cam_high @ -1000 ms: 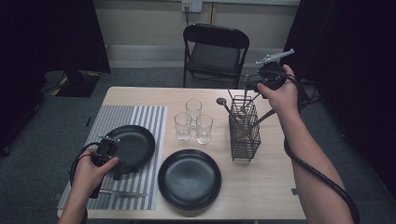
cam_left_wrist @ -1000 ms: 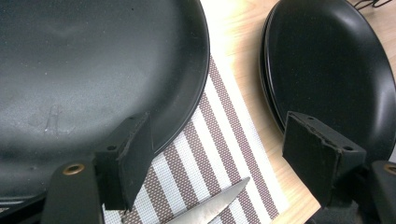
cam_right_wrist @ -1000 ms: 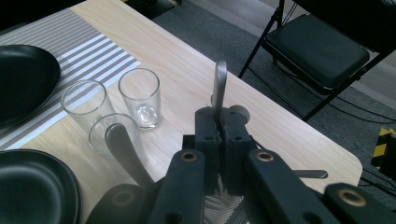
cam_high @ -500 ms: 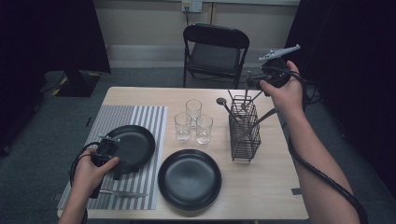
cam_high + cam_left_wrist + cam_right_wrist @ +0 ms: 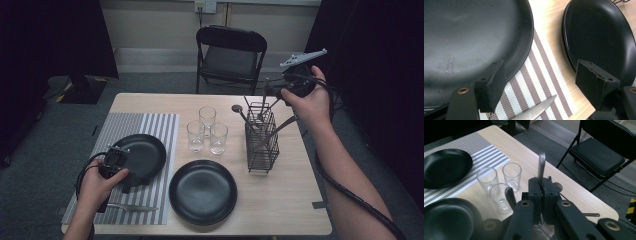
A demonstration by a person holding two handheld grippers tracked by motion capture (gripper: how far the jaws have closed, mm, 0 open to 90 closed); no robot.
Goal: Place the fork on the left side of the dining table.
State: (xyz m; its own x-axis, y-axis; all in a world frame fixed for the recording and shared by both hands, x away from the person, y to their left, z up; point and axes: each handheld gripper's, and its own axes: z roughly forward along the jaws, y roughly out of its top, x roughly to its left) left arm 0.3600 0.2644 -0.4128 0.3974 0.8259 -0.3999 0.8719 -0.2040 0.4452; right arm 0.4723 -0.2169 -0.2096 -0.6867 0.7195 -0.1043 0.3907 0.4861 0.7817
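At the left of the desk (image 5: 295,210) the left gripper (image 5: 116,161) hangs low over the near edge of the striped placemat (image 5: 160,131), its jaws spread wide with nothing between them. In the left gripper view one jaw overlaps the rim of the left black plate (image 5: 474,37) and the other stands before the second black plate (image 5: 604,37), with a knife tip (image 5: 537,112) on the mat between them. In the high view that knife (image 5: 131,207) lies flat along the mat's near edge, just beside the left hand. Toward the middle stand three empty glasses (image 5: 206,131) in a cluster, and then the wire cutlery caddy (image 5: 261,142) near the right side.

Above and behind the caddy, the right gripper (image 5: 286,89) has its jaws closed on the handle of one utensil (image 5: 541,167). Its flat metal shaft stands upright out of the pinched jaws in the right gripper view (which piece of cutlery it is, I cannot tell). The long axis runs steeply down toward the caddy, so I judge the lift must follow that line until the lower end clears the wire rim. The setting it belongs to lies well off to the left, beside the plates, nearer the left hand than the right
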